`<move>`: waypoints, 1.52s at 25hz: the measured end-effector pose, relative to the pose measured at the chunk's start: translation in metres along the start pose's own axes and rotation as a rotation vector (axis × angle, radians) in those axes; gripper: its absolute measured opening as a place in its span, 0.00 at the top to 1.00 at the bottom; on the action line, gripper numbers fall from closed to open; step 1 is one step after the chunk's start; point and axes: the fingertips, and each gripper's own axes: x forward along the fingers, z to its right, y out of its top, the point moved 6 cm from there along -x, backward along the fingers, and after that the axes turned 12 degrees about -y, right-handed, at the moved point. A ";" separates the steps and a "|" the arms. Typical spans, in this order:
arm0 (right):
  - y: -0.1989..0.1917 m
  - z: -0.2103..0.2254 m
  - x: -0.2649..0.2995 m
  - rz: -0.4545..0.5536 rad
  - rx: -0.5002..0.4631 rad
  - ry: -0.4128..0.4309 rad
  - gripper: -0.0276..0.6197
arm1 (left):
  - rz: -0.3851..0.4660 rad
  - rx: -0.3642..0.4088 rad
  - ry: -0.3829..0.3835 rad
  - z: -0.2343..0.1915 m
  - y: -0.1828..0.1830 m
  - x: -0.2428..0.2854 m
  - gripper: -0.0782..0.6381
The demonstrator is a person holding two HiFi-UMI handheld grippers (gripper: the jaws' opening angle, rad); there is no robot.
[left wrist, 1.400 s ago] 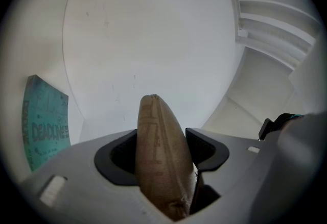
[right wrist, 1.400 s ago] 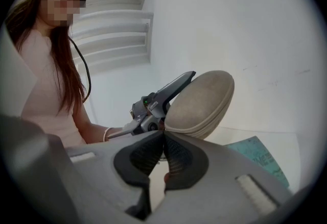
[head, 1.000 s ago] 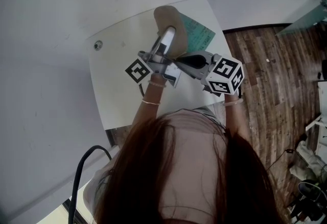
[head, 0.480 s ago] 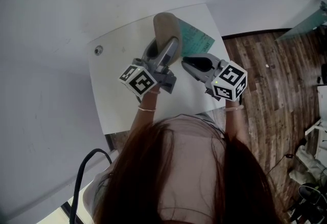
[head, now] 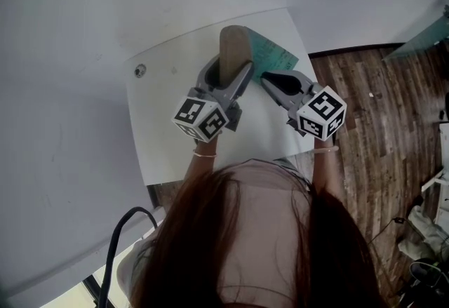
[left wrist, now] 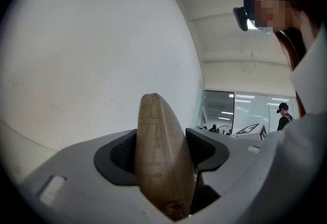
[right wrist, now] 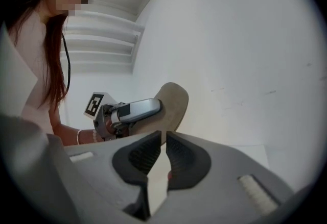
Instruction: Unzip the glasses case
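Seen from above, a person with long dark hair stands at a small white table (head: 165, 135) with a gripper in each hand. The left gripper (head: 230, 72) is clamped on a tan, fabric-covered glasses case (head: 235, 43): its two dark pads press on the case's broad sides, and the case stands on its narrow edge, its rounded end poking out beyond the jaws. From overhead the case sits over the far part of the table, partly overlapping a teal sheet (head: 275, 56) that lies flat there; whether the case touches the tabletop cannot be told. The right gripper (head: 268, 78) is just to the right of the case, apart from it, its tips pointing toward the case. Its jaws have just been closing and now stand nearly together with only a thin slit between the pads, and nothing is held in that slit. A wooden floor (head: 382, 110) lies to the right of the table.
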 end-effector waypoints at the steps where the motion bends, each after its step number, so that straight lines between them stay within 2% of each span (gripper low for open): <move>1: 0.000 0.001 0.000 0.003 0.001 -0.002 0.91 | -0.009 0.020 0.012 0.001 0.000 -0.001 0.49; 8: 0.002 0.008 0.001 0.005 -0.011 -0.041 0.91 | -0.068 0.112 0.089 0.000 -0.002 -0.003 0.49; 15: -0.003 0.014 0.002 -0.002 -0.023 -0.069 0.93 | -0.113 0.145 0.116 0.003 -0.008 -0.001 0.49; 29: -0.003 0.028 0.000 0.016 -0.020 -0.116 0.94 | -0.149 0.205 0.201 0.005 -0.013 -0.012 0.49; 34: -0.003 0.021 0.003 0.019 -0.040 -0.151 0.95 | -0.152 0.218 0.229 0.005 -0.011 -0.027 0.49; 38: 0.000 0.014 0.003 0.034 -0.061 -0.210 0.95 | -0.160 0.225 0.234 0.003 -0.008 -0.039 0.49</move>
